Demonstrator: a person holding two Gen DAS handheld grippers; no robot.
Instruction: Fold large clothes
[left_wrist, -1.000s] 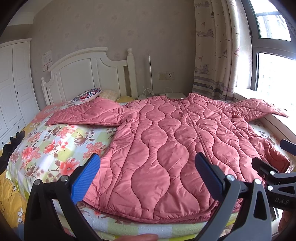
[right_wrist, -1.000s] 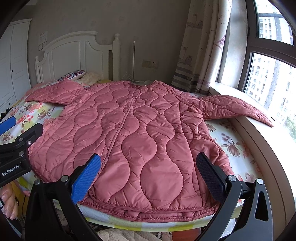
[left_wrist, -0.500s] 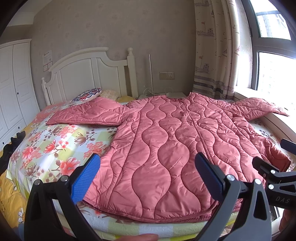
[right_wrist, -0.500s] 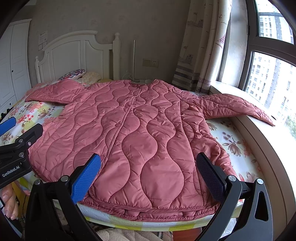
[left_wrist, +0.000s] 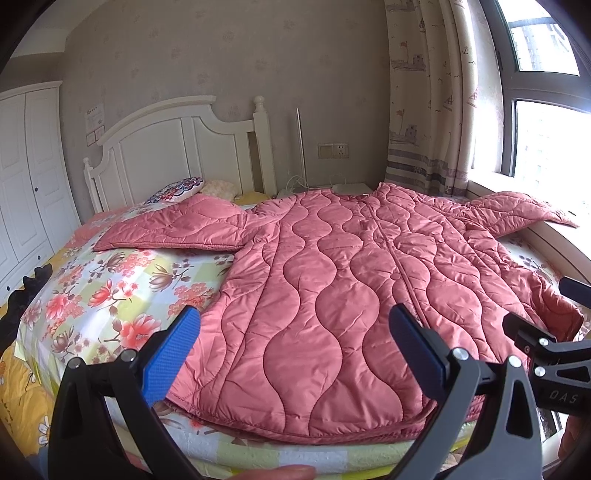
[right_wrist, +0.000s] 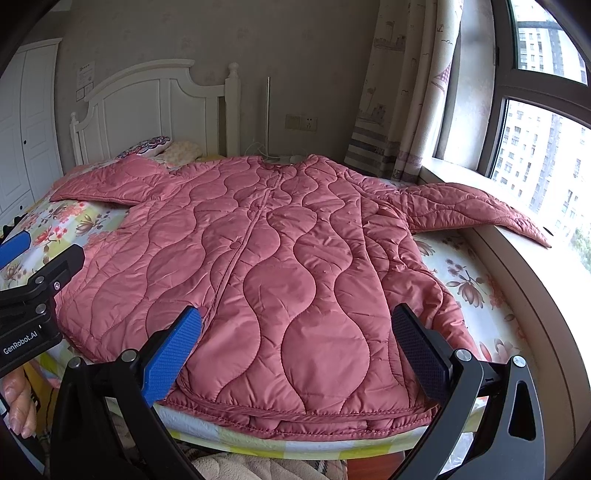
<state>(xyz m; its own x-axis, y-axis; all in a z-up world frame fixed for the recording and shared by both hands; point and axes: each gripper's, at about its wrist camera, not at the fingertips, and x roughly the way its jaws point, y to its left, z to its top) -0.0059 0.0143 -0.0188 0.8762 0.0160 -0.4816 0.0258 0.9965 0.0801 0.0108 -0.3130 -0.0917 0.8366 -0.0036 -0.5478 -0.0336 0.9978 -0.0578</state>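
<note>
Pink quilted coat (left_wrist: 332, 295) spread flat on flowered bed (left_wrist: 110, 280), left tongs (left_wrist: 295, 347) and right tongs (right_wrist: 297, 347) wide open, holding nothing, above hem

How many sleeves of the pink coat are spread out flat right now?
2. One sleeve lies on the floral bedsheet toward the headboard side; the other sleeve stretches onto the windowsill. The pink coat is unfolded, so none is hidden.
</note>
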